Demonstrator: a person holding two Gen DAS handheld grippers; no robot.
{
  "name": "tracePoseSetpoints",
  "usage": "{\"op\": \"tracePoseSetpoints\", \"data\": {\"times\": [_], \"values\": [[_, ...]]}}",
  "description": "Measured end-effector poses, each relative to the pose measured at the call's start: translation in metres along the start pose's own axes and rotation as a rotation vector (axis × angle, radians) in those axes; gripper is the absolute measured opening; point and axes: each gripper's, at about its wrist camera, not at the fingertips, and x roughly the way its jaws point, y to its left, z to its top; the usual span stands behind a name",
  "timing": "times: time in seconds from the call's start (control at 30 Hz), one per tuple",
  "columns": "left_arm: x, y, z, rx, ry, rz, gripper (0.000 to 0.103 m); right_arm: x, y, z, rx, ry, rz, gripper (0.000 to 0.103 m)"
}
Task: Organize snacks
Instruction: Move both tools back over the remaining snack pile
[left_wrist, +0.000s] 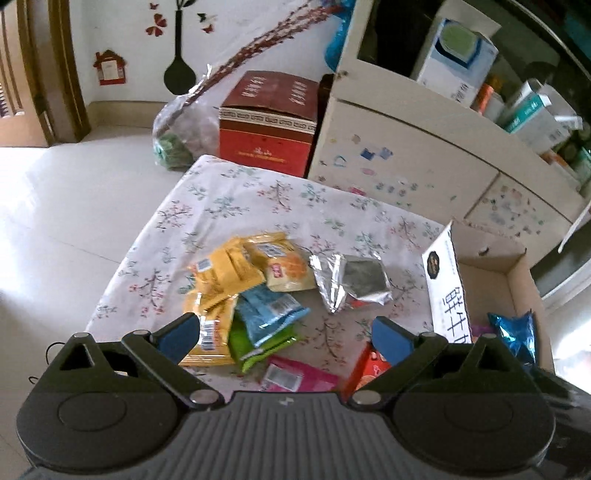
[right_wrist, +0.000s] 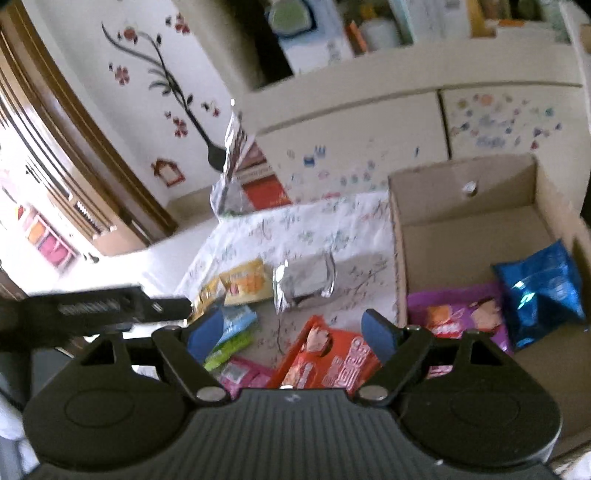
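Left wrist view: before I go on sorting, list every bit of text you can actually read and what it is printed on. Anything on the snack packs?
"鲜牛": large blue characters on the white flap of the cardboard box; a third character is cut off by the left gripper.
Red carton: gold characters, too blurred to read.
Orange-red pack: large white lettering, blurred, unreadable.
Yellow packs, light blue pack: labels too small.
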Motion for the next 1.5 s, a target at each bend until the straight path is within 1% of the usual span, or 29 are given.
{"op": "tracePoseSetpoints", "data": {"times": [0.17,0.3,0.37,0.43,0.6,0.63,0.7,0.8,0.87,0.97,1.13,1.27,1.37,1.43,1.5], "values": [[0.000,0.011,-0.001,-0.016,0.007,0.007,0.102,0.029,0.007,-0.003,-0.018,0.042,-0.021,0.082],[0.002,0.021,-0.003,-0.043,0.027,0.011,0.102,0.050,0.009,-0.006,-0.034,0.066,-0.074,0.082],[0.003,0.025,-0.003,-0.059,0.034,0.006,0.102,0.057,0.010,-0.006,-0.040,0.075,-0.083,0.083],[0.004,0.028,-0.003,-0.065,0.040,0.007,0.102,0.064,0.013,-0.006,-0.059,0.080,-0.095,0.087],[0.014,0.034,-0.008,-0.082,0.077,0.017,0.102,0.082,0.016,-0.008,-0.090,0.093,-0.148,0.089],[0.016,0.036,-0.009,-0.092,0.088,0.017,0.102,0.084,0.019,-0.009,-0.108,0.090,-0.162,0.092],[0.020,0.040,-0.011,-0.116,0.109,0.019,0.102,0.088,0.023,-0.010,-0.139,0.088,-0.175,0.095],[0.023,0.046,-0.012,-0.151,0.125,0.024,0.102,0.093,0.029,-0.014,-0.180,0.097,-0.203,0.097],[0.022,0.051,-0.011,-0.175,0.125,0.026,0.102,0.096,0.033,-0.017,-0.219,0.122,-0.200,0.098],[0.020,0.054,-0.010,-0.194,0.118,0.028,0.102,0.100,0.038,-0.021,-0.280,0.157,-0.223,0.099],[0.019,0.053,-0.008,-0.189,0.118,0.022,0.102,0.101,0.041,-0.023,-0.302,0.218,-0.217,0.100],[0.021,0.055,-0.008,-0.186,0.118,0.030,0.102,0.094,0.045,-0.024,-0.274,0.266,-0.127,0.101],[0.022,0.058,-0.008,-0.197,0.124,0.038,0.102,0.088,0.049,-0.029,-0.290,0.308,-0.079,0.101],[0.021,0.061,-0.009,-0.206,0.124,0.037,0.102,0.083,0.049,-0.029,-0.278,0.296,-0.060,0.099],[0.018,0.062,-0.008,-0.209,0.118,0.029,0.102,0.080,0.045,-0.024,-0.250,0.248,-0.072,0.099]]}}
